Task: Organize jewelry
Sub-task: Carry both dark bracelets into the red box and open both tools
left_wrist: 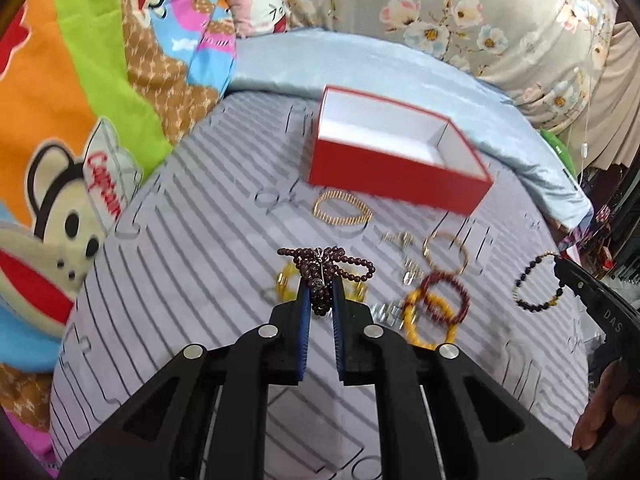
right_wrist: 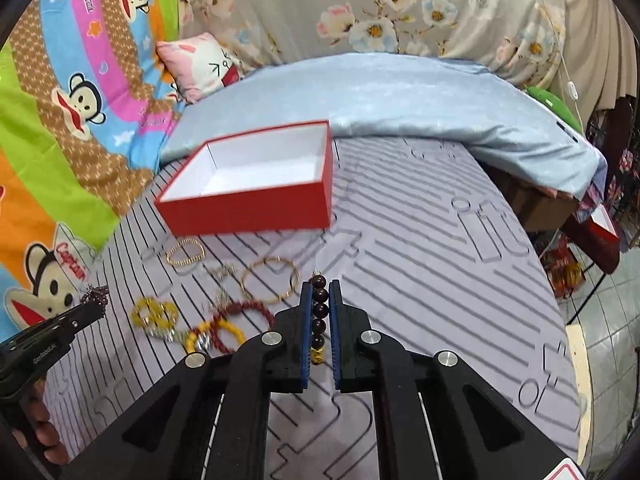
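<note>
My left gripper (left_wrist: pixel 320 280) is shut on a bunched dark maroon bead necklace (left_wrist: pixel 326 266), held above the striped grey mat (left_wrist: pixel 200 240). My right gripper (right_wrist: pixel 320 286) is shut on a dark bead bracelet (right_wrist: pixel 320 312) with gold beads; in the left wrist view that bracelet (left_wrist: pixel 536 284) hangs from the right gripper's tip (left_wrist: pixel 558 258). An open red box (left_wrist: pixel 396 152) with a white inside stands beyond both grippers, seen also in the right wrist view (right_wrist: pixel 248 184). Loose on the mat lie a gold bracelet (left_wrist: pixel 342 208), a thin gold bangle (left_wrist: pixel 446 252), red and yellow bead bracelets (left_wrist: pixel 436 308).
A light blue cloth (right_wrist: pixel 400 92) covers the far end of the mat. Cartoon-print bedding (left_wrist: pixel 60 120) rises on the left, and a pink cushion (right_wrist: pixel 200 64) sits at the back. A floral curtain (right_wrist: pixel 400 8) hangs behind. The mat's right edge drops to a tiled floor (right_wrist: pixel 608 320).
</note>
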Demonstrator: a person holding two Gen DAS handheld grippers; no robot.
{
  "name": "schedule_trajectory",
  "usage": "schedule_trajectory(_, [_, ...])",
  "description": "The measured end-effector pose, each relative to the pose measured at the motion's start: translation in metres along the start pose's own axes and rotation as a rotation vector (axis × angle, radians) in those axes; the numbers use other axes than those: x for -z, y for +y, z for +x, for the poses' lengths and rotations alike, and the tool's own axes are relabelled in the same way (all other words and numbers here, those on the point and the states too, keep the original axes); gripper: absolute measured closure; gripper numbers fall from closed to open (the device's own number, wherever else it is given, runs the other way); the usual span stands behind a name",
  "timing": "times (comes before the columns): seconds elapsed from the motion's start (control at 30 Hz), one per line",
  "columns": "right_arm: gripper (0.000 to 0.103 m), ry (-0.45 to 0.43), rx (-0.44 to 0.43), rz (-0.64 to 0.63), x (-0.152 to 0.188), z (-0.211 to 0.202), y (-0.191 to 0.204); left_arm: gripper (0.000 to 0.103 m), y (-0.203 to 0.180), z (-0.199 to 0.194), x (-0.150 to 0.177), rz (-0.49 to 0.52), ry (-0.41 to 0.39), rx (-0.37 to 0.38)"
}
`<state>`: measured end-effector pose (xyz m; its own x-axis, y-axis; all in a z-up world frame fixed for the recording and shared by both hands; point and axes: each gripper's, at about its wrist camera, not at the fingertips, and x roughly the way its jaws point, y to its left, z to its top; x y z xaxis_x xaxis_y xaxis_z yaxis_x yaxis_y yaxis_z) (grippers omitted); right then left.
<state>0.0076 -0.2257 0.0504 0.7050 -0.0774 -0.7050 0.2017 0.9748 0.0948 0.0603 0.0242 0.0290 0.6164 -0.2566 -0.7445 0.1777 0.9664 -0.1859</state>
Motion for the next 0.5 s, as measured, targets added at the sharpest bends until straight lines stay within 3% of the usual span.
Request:
schedule_trajectory(0.33, [0.095,-0.056,-0.068,-0.010,-0.080,0.030,0.009,0.093,-0.030,0.018,-0.089,0.050,-0.095,0.045])
schedule_trajectory(0.5, [0.095,-0.057,-0.068,-0.032,-0.119,0.064,0.024,0.093,-0.042,0.057,-0.136,0.048,-0.053,0.079])
